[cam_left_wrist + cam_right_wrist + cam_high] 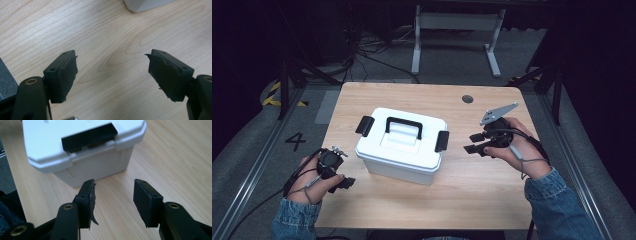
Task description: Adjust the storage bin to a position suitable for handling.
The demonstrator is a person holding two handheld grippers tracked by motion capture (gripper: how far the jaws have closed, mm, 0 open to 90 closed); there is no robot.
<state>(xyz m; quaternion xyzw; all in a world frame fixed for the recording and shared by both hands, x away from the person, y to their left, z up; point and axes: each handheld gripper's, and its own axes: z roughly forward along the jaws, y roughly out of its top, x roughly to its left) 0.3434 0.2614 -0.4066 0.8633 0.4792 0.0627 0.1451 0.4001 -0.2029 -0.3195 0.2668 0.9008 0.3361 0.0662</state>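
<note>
We hold our left gripper (343, 182) low at the lower left of the high view, forearm entering from the bottom edge, jaws spread wide with nothing between them. Our right gripper (473, 142) sits at centre right, raised and pointing left, jaws also parted and empty, denim sleeve at the lower right.

A light wooden worktop (492, 200) with rounded corners was set on a grey floor (247, 150), and a dark round hole (467, 99) was seen near its edge at one o'clock. A white metal frame (457, 22) was stood on the floor at twelve o'clock, with black cables (367, 50) tangled at eleven. The figure 4 (295, 141) was marked on the floor at nine o'clock, and yellow-black tape (274, 95) at ten. The surroundings were left dark.
</note>
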